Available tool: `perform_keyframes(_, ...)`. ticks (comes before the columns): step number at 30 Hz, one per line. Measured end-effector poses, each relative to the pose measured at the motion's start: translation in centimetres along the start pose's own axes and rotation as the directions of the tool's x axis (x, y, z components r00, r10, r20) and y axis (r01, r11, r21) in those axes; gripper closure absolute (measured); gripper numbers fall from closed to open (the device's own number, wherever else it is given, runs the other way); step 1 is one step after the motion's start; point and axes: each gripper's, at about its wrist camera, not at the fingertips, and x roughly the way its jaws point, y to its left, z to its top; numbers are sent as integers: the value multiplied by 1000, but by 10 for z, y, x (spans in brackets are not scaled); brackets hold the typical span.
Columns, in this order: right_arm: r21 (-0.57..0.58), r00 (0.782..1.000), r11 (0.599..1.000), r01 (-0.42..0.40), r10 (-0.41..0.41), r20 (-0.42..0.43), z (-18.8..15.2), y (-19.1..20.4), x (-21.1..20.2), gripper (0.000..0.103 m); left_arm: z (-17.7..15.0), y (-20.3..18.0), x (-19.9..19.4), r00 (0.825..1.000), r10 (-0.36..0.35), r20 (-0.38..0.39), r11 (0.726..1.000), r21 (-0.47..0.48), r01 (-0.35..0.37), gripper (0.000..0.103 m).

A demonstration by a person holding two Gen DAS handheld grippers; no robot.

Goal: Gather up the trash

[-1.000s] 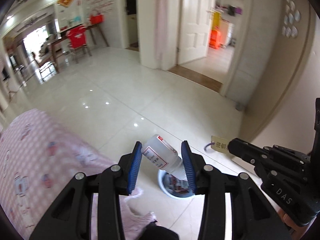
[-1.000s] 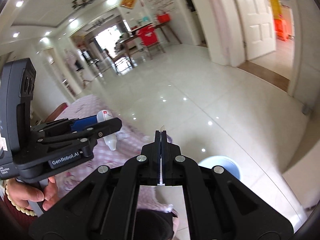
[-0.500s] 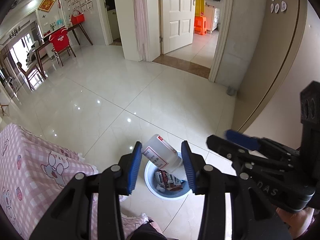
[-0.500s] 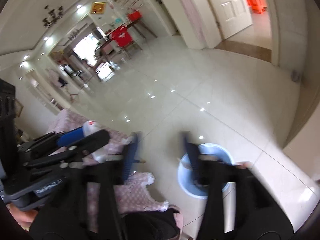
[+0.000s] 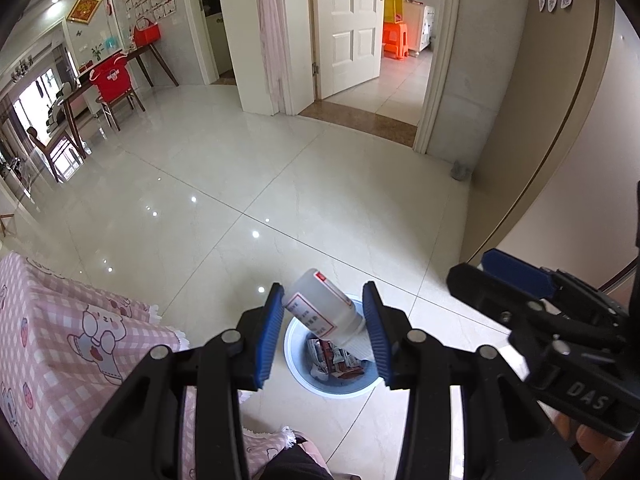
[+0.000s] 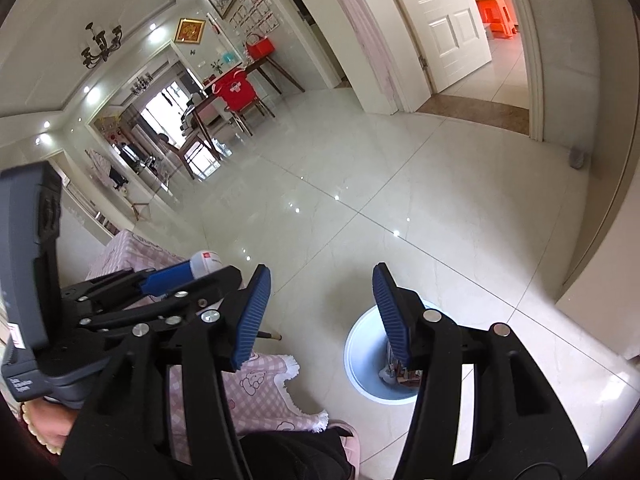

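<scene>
Your left tongs (image 5: 322, 334) are clamped on the white bottle (image 5: 320, 309), directly above the blue bin (image 5: 296, 364) that already holds wrappers. Your right tongs (image 6: 320, 312) stand apart, empty. Releasing it remains.

Both your wrist cameras look steeply down along their fingers from above; both share the blue bin (image 5: 297, 364) (image 6: 362, 354) and pink cloth (image 5: 60, 344) (image 6: 256, 392).

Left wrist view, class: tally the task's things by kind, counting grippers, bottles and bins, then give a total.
Grippers: 2, the left gripper and the right gripper
Bottles: 1, the white bottle clamped between the left gripper's pads
Bins: 1, the blue bin with wrappers inside
Total: 4
</scene>
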Motion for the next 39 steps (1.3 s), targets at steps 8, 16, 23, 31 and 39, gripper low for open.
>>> perform_keyframes(8, 14, 991, 996, 83, -84, 103, 3, -5, -21, 48, 9, -7, 6, 1000, -25, 3, 1000, 17, 25, 63)
perform_keyframes(16, 25, 985, 996, 89, -92, 149, 6, -4, -36, 46, 14, 2, -1, 999, -31, 14, 998, -48, 31, 21)
perform_keyframes(23, -42, 984, 993, 109, -102, 149, 5, 16, -47, 45, 2, 21, -44, 999, 39, 31, 993, -108, -36, 20)
perform_keyframes(31, -160, 978, 982, 104, -71, 196, 3, 72, -88, 30, -24, 43, -155, 958, 236, 161, 963, -170, -208, 16)
perform_keyframes(39, -283, 965, 958, 50, 27, 262, -9, 137, -145, 19, -55, 53, -269, 885, 340, 319, 931, -248, -268, 10)
